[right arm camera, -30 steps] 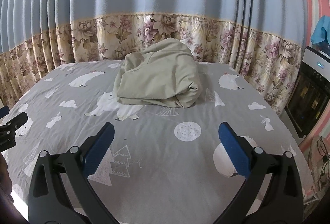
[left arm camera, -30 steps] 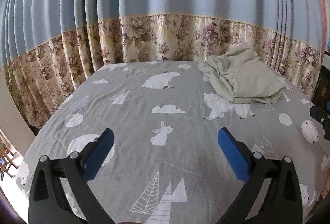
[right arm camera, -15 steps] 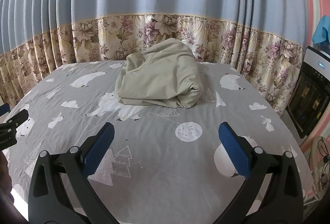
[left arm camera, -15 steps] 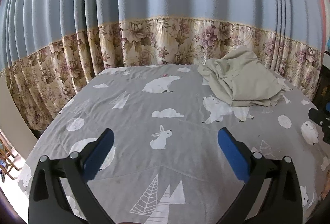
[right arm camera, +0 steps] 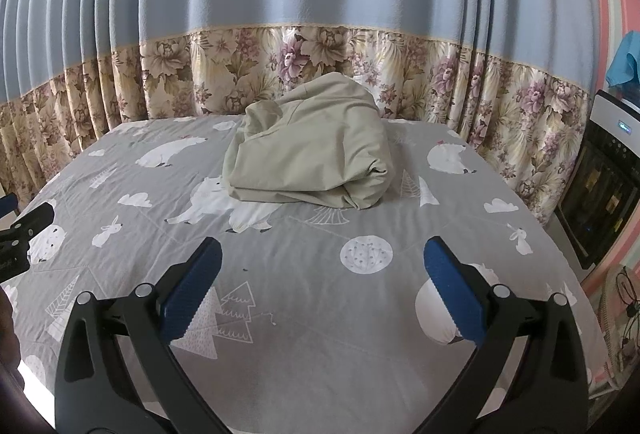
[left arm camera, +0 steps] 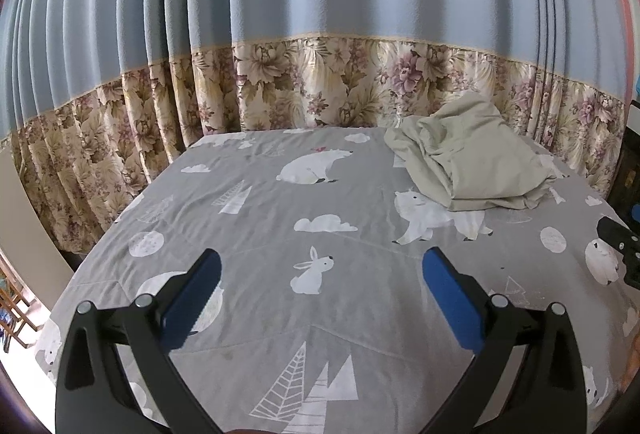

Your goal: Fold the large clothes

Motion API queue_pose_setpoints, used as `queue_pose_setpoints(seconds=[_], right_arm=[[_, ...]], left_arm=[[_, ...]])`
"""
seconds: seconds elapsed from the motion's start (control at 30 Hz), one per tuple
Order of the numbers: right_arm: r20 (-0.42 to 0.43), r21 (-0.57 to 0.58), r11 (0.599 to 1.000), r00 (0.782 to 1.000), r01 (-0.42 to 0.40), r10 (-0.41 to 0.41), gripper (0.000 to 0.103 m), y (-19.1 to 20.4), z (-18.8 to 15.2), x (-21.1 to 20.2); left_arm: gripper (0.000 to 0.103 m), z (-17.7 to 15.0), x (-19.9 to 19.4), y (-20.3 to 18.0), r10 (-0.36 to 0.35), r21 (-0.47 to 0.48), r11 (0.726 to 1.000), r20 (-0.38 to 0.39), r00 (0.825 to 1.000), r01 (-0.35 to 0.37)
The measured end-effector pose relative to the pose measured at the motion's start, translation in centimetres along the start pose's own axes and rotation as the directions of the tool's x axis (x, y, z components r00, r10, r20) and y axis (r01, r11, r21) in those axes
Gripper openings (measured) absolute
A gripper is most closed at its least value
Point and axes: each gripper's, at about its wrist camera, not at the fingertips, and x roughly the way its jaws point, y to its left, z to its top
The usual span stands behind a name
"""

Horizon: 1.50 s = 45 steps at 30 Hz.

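Both cameras have drawn back a touch from the beige garment (right arm camera: 308, 150) since a second ago; the garment itself has not shifted. It lies in a rumpled, half-doubled heap on the bed (right arm camera: 320, 334), close to the flowered curtain (right arm camera: 240, 70) behind it, with layered edges on its near side but no tidy fold. The left gripper (left arm camera: 320, 282) and right gripper (right arm camera: 322, 274) both hover well short of the garment, jaws wide and holding nothing. Judging by the heap, folding it neatly is yet to be finished.
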Motion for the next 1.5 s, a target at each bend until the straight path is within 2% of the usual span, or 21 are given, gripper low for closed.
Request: queue_pose_setpoints(seconds=[0.77,1.5], right_arm=[[-0.014,0.003,1.0,1.0,-0.012,0.012,0.1,0.1,-0.6,0.8],[-0.008,-0.009,1.0,1.0,-0.018,0.018,0.1,0.0,0.2,0.6]], left_arm=[[0.101,0.0,0.0,-0.7,0.011,0.016,1.0,-0.002,1.0,-0.011],[0.101,0.3,-0.1,-1.1,0.012,0.01,1.0,0.0,1.0,-0.012]])
